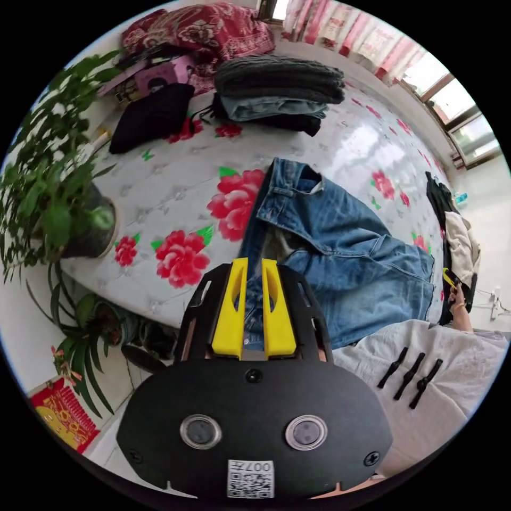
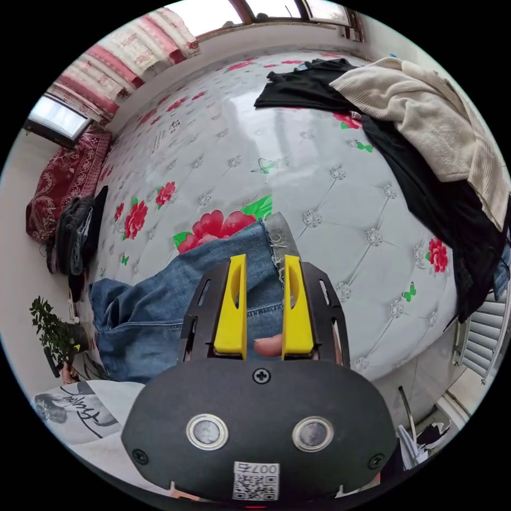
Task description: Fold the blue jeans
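Note:
The blue jeans (image 1: 346, 255) lie spread on a white flowered bed (image 1: 170, 181), waistband toward the folded stack. My left gripper (image 1: 254, 266) is at the jeans' near side edge, and a strip of denim runs between its two close-set yellow jaws. In the right gripper view the jeans (image 2: 159, 314) stretch away to the left, and a frayed leg hem (image 2: 277, 234) lies just beyond my right gripper (image 2: 264, 261). Its jaws stand apart over the denim, with a fingertip (image 2: 269, 346) showing at their base. A bit of the right gripper (image 1: 448, 277) also shows past the jeans' leg end.
A stack of folded clothes (image 1: 277, 90), a black garment (image 1: 151, 114) and a red quilt (image 1: 202, 29) sit at the bed's far side. A potted plant (image 1: 58, 207) stands by the bed edge. Black and cream clothes (image 2: 426, 122) are heaped on the other side. The person's grey shirt (image 1: 426, 372) is close.

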